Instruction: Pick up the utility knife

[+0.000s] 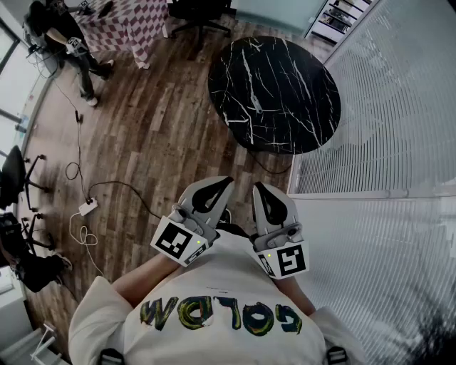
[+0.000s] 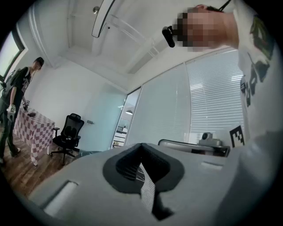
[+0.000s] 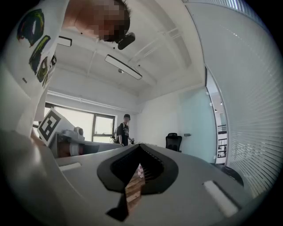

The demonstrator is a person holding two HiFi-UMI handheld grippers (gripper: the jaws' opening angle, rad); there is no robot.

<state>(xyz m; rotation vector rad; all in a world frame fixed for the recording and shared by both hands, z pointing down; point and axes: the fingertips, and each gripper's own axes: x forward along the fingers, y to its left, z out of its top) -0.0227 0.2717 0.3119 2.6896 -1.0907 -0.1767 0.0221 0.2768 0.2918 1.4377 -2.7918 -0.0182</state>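
No utility knife shows in any view. In the head view I hold both grippers close to my chest, side by side, pointing level away from me over the wooden floor. My left gripper has its jaws closed together with nothing between them; in the left gripper view the two grey jaws meet at the tip. My right gripper is likewise shut and empty, and in the right gripper view its jaws touch. Each gripper carries a marker cube near my hands.
A round black marble table stands ahead of the grippers. A glass wall with white blinds runs along the right. A person stands far left by a checkered table. A power strip and cables lie on the floor.
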